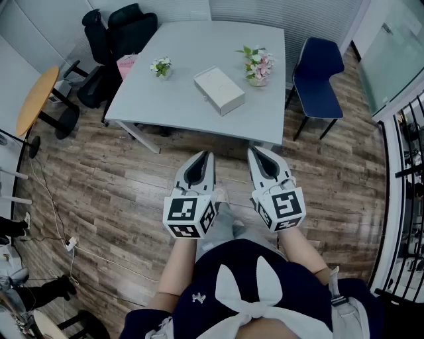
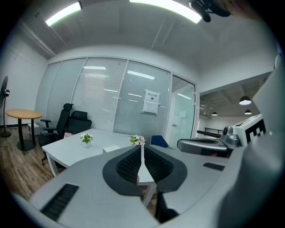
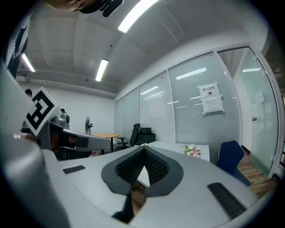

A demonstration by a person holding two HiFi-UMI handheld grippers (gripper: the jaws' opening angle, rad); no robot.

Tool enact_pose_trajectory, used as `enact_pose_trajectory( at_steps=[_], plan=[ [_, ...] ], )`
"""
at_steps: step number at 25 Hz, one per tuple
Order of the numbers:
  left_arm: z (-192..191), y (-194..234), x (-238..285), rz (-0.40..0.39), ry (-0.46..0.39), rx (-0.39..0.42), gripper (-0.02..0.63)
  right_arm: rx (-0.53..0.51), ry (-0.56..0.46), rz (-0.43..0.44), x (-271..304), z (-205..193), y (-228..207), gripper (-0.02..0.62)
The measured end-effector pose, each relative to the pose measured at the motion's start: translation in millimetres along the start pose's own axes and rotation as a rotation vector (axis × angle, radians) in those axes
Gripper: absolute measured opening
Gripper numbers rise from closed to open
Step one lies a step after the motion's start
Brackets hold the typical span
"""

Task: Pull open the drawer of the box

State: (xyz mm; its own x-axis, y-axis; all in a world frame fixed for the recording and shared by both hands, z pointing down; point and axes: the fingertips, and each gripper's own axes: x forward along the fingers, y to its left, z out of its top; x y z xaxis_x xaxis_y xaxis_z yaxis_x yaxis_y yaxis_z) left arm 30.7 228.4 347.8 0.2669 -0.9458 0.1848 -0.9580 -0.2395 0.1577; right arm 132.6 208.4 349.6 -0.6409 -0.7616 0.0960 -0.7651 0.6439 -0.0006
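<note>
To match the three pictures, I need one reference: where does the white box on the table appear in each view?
Head view: the white box lies at upper centre.
Left gripper view: the box is small, just left of centre.
Right gripper view: not visible.
Shared landmark: the pink flowers, seen in all three views.

Table [image 1: 179, 109], near edge: unobstructed. Open wooden floor [image 1: 132, 179] lies before it and gives a clear approach. Table's middle: the white box [image 1: 218, 90] stands alone, with bare tabletop on every side. Table's rear left: a small plant [image 1: 161, 67], well apart from the box. Table's rear right: a flower pot [image 1: 257, 66] near the box's far corner, so passage is narrower there. Table's right side: blocked by a blue chair [image 1: 318, 76]. Table's rear left corner: crowded by black office chairs [image 1: 112, 40]. Behind the table's far edge: a glass wall [image 1: 285, 13].
</note>
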Motion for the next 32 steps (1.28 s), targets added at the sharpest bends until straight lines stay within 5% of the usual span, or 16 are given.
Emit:
enact_pose_trajectory(
  at_steps=[19,27,32],
  plan=[
    [21.0,57.0,86.2,-0.066,-0.027,0.004,0.046,-0.021,0.019,0.002,93.8,2.3,-34.3,0.005],
    [31.8,86.3,128.3,-0.087,-0.021,-0.004,0.251,-0.020,0.035,0.000,137.4,7.7,-51.9,0.004],
    [23.5,106.9,150.1,-0.091,0.028,0.006,0.281,-0.023,0.053,-0.004,160.1,5.1,-59.9,0.005]
  ],
)
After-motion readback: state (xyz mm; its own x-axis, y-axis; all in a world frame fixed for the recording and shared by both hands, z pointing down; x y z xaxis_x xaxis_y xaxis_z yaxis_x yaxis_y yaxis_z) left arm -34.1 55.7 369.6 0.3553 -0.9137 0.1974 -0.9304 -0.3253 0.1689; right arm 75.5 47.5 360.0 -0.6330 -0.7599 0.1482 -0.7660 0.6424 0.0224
